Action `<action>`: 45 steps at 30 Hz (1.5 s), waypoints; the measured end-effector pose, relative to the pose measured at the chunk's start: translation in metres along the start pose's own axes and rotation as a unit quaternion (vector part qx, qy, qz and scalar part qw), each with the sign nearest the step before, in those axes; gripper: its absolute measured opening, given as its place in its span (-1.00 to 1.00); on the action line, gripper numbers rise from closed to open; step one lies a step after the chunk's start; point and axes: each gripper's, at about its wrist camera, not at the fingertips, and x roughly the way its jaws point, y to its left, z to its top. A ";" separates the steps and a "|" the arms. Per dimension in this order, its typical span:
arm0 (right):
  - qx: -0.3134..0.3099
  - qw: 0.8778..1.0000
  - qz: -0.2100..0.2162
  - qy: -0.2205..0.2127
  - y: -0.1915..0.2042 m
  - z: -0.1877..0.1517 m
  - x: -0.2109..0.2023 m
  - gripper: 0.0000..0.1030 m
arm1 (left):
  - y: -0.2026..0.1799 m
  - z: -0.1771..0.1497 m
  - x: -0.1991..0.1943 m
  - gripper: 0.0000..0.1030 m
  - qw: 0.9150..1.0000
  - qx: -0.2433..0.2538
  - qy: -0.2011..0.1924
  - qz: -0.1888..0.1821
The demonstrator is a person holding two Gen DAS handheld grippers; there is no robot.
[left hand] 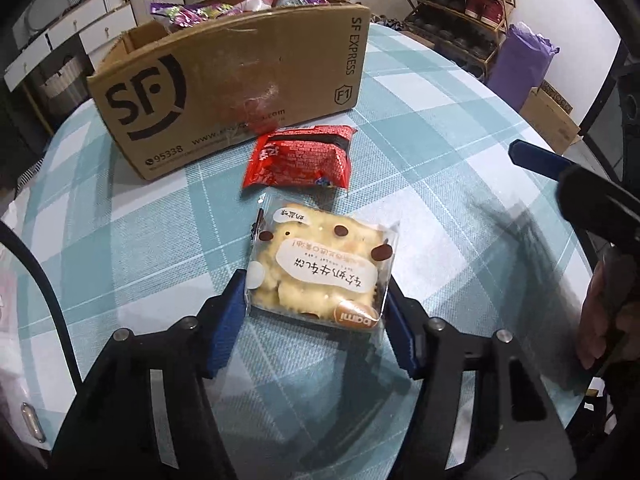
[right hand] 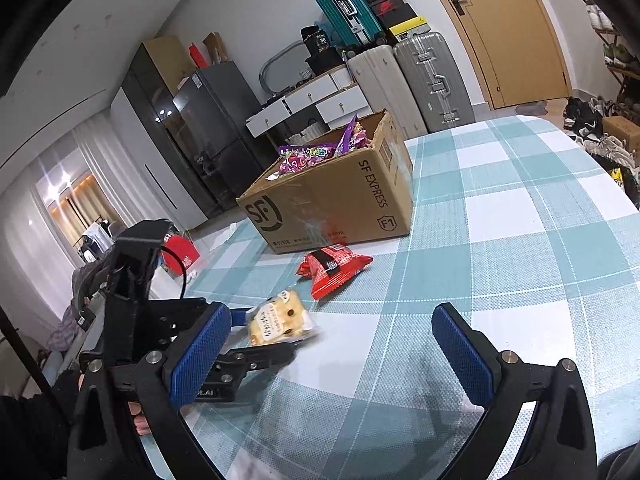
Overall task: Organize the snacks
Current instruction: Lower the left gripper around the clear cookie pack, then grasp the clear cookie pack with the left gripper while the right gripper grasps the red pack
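I have the clear cracker packet [left hand: 320,272] pinched between my left tool's [left hand: 316,320] blue pads, held just above the checked desk [left hand: 460,200]. Just beyond it a red snack packet [left hand: 302,158] lies flat, near the open cardboard box [left hand: 228,92] holding purple snack bags [left hand: 192,14]. My right tool [right hand: 332,356] hangs wide open over the desk, holding nothing.
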 end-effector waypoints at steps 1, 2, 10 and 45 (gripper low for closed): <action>-0.001 1.000 -0.002 0.001 0.000 0.000 0.001 0.99 | 0.002 -0.001 -0.003 0.19 1.000 -0.003 -0.002 0.000; -0.001 1.000 -0.003 0.003 0.001 0.000 0.002 0.99 | 0.003 -0.003 -0.005 0.19 1.000 -0.006 -0.006 0.000; -0.025 0.999 -0.034 0.024 0.002 0.006 0.018 0.99 | 0.015 -0.022 -0.018 0.19 0.999 -0.029 -0.028 -0.001; -0.187 0.965 -0.077 0.170 0.044 0.040 0.177 0.15 | 0.028 -0.063 -0.028 0.22 0.994 -0.080 -0.069 -0.016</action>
